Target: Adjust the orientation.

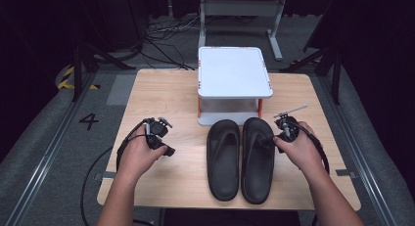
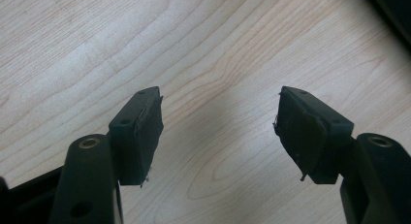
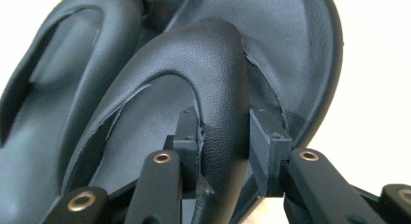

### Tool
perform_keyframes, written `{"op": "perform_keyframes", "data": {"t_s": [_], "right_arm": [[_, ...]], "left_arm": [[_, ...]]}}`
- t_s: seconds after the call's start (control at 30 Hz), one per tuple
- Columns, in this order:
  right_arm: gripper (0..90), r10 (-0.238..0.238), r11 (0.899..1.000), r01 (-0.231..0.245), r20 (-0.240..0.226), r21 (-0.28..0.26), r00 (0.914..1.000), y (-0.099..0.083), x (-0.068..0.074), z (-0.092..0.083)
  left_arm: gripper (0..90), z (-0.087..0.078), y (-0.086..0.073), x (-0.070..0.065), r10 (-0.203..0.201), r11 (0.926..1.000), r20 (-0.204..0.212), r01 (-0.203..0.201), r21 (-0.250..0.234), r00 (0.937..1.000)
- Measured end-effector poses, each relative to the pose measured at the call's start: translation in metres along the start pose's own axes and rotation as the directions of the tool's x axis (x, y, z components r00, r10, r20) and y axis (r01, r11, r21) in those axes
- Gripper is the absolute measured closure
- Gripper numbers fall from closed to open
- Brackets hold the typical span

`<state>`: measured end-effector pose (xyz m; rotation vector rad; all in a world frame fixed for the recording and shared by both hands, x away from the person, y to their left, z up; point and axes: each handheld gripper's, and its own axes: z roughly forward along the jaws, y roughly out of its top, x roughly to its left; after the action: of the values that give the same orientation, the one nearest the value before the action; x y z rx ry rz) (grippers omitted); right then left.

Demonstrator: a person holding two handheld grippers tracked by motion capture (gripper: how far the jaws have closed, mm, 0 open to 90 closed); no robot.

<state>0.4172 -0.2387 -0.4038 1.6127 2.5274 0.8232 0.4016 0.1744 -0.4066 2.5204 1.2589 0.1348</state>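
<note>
Two black flip-flop sandals lie side by side at the middle of the wooden table (image 1: 161, 94). The left sandal (image 1: 223, 162) lies free. My right gripper (image 1: 270, 140) is at the toe end of the right sandal (image 1: 257, 174). In the right gripper view its jaws (image 3: 223, 122) are shut on that sandal's strap (image 3: 213, 64), one pad pressing on each side, and the other sandal (image 3: 48, 88) lies beyond at the left. My left gripper (image 1: 166, 137) rests at the table's left, open over bare wood (image 2: 220, 95) with nothing between its pads.
A white two-level stand (image 1: 235, 72) with orange posts sits at the back middle of the table, just behind the sandals' toes. Black cables trail from both grippers over the table edges. Cables and a metal frame lie on the floor beyond the table.
</note>
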Motion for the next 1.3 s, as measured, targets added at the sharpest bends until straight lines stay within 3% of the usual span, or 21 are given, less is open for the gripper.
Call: {"op": "perform_keyframes", "data": {"t_s": [0.1, 0.23, 0.3, 0.4, 0.53, 0.63, 0.73, 0.77, 0.8, 0.83, 1.0, 1.3], "right_arm": [[68.6, 0.005, 1.0, -0.005, 0.002, 0.013, 1.0, 0.003, 0.0, 0.009], [68.0, 0.024, 1.0, -0.025, 0.045, 0.009, 0.9987, 0.004, 0.0, 0.018], [62.8, 0.008, 1.0, -0.008, 0.05, 0.003, 0.9987, 0.002, 0.001, 0.019], [51.0, -0.018, 0.997, 0.02, 0.032, -0.079, 0.9993, -0.001, 0.001, 0.012], [51.7, -0.01, 0.993, 0.014, 0.036, -0.117, 0.9993, -0.009, -0.007, -0.008], [58.7, 0.018, 0.998, -0.012, 0.087, -0.066, 0.996, -0.019, -0.017, -0.018], [63.7, 0.03, 0.997, -0.039, 0.155, 0.06, 0.9874, -0.031, -0.029, -0.011], [63.7, 0.03, 0.997, -0.039, 0.155, 0.06, 0.9874, -0.031, -0.029, -0.011], [65.5, 0.018, 0.993, -0.034, 0.139, 0.11, 0.9902, -0.038, -0.036, 0.002], [65.5, 0.023, 0.992, -0.039, 0.133, 0.12, 0.9909, -0.039, -0.037, 0.005], [65.6, 0.021, 0.993, -0.036, 0.126, 0.115, 0.9918, -0.037, -0.035, 0.018], [58.4, 0.004, 0.998, -0.011, 0.107, 0.068, 0.9943, -0.032, -0.023, 0.019]], "left_arm": [[34.5, 0.0, -0.001, 0.001, -0.003, 1.0, -0.004, 0.003, 0.005, 1.0], [34.5, 0.0, -0.002, 0.0, -0.008, 1.0, -0.002, 0.008, 0.003, 1.0], [34.5, 0.0, -0.002, -0.001, -0.004, 1.0, -0.001, 0.004, 0.007, 1.0], [34.4, 0.0, -0.001, -0.001, 0.003, 1.0, -0.002, -0.003, 0.007, 1.0], [34.4, 0.0, 0.001, -0.002, 0.004, 1.0, 0.001, -0.004, 0.0, 1.0], [34.4, 0.0, 0.005, -0.002, 0.013, 0.9999, 0.003, -0.013, 0.002, 0.9999], [34.4, 0.0, 0.007, -0.003, 0.02, 0.9998, 0.003, -0.02, -0.001, 0.9998], [34.4, 0.0, 0.008, -0.004, 0.02, 0.9998, 0.007, -0.02, -0.002, 0.9998], [34.4, 0.001, 0.009, -0.004, 0.022, 0.9998, 0.009, -0.022, 0.0, 0.9997], [34.4, 0.002, 0.01, -0.005, 0.024, 0.9997, 0.006, -0.024, 0.001, 0.9997], [34.3, 0.002, 0.01, -0.005, 0.027, 0.9996, 0.006, -0.027, 0.003, 0.9996], [34.4, 0.002, 0.009, -0.004, 0.023, 0.9997, 0.012, -0.023, -0.001, 0.9997]]}}
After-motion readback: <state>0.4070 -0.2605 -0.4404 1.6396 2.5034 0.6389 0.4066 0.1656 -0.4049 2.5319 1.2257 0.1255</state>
